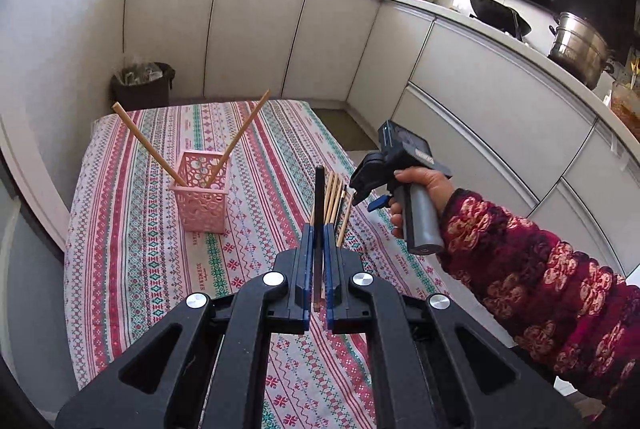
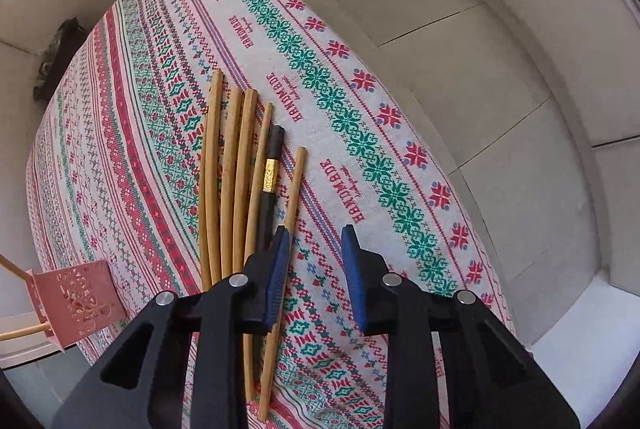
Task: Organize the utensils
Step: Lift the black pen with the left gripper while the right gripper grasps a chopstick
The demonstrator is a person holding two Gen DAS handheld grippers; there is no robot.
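Observation:
My left gripper (image 1: 318,229) is shut on a dark chopstick (image 1: 319,197) and holds it upright above the table. A pink perforated holder (image 1: 200,195) stands to its left with two bamboo chopsticks (image 1: 240,135) leaning out of it. Several bamboo chopsticks (image 2: 234,177) and one black chopstick with a gold band (image 2: 269,181) lie side by side on the patterned tablecloth (image 2: 360,133). My right gripper (image 2: 316,245) is open just above them, its left finger over the black one. It also shows in the left wrist view (image 1: 362,185), held by a hand in a red sleeve.
The holder's corner (image 2: 76,301) shows at the lower left of the right wrist view. White cabinets (image 1: 256,29) run behind and right of the table. A dark bin (image 1: 142,85) stands beyond the table's far left corner. A wok (image 1: 496,13) and steel pot (image 1: 580,49) sit on the counter.

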